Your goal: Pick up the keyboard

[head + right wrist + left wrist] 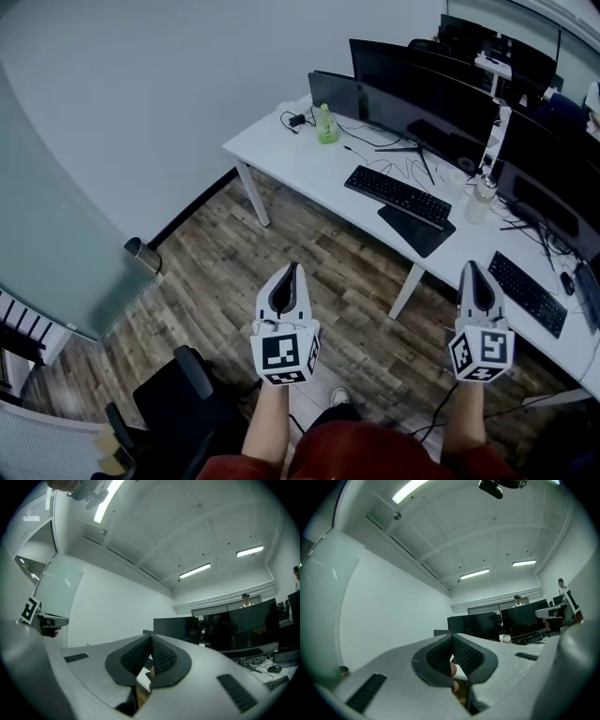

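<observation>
The keyboard [398,195] lies flat on the white desk [281,155], close to its front edge, with a dark mat [419,230] at that same edge and a second keyboard [527,292] further right along the desk. Both tongs hang well short of the desk, over the wood floor [281,234]. The left gripper [291,268] and right gripper [472,266] each have jaws pressed together on nothing. The approach probably goes best if they open before reaching the desk, then take the keyboard level by its two short ends, clear of the cables [394,167] toward the desk's back.
</observation>
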A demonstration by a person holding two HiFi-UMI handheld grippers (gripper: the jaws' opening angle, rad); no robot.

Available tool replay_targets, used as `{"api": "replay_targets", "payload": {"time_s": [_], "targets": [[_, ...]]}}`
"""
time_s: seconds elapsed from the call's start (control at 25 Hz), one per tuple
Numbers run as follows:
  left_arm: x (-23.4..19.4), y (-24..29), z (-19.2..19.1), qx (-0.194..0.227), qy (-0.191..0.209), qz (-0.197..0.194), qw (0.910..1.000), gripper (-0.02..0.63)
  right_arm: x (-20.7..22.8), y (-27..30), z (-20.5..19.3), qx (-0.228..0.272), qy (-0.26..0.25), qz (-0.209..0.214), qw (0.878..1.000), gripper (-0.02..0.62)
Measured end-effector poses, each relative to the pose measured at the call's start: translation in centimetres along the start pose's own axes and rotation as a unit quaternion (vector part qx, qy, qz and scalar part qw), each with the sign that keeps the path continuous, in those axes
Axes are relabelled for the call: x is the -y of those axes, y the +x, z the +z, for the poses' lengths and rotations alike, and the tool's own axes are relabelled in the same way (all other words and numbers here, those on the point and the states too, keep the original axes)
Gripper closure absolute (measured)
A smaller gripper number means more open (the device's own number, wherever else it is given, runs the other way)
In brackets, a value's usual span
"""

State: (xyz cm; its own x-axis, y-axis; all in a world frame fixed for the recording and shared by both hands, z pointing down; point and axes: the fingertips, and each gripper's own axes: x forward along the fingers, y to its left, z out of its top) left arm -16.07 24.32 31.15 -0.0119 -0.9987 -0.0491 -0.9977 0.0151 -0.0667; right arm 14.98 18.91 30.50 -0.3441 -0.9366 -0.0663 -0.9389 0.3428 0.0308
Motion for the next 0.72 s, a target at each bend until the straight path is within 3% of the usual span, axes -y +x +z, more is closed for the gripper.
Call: {"api": "replay_targets", "payload": {"time_s": [0.4,0.72], "targets": [[-7.1,7.7,-2.2,-0.006,-0.021,-0.005,0.9997,0.598,-4.0,9.2,-1.0,-0.013,-0.013,-0.007,1.0,0.597],[-8.4,12.0,-3.5,-0.01,-0.025,-0.019,0.9994,0.598,-3.3,12.0,-2.3,-0.023,-0.01,-0.033,0.999,0.597]]}}
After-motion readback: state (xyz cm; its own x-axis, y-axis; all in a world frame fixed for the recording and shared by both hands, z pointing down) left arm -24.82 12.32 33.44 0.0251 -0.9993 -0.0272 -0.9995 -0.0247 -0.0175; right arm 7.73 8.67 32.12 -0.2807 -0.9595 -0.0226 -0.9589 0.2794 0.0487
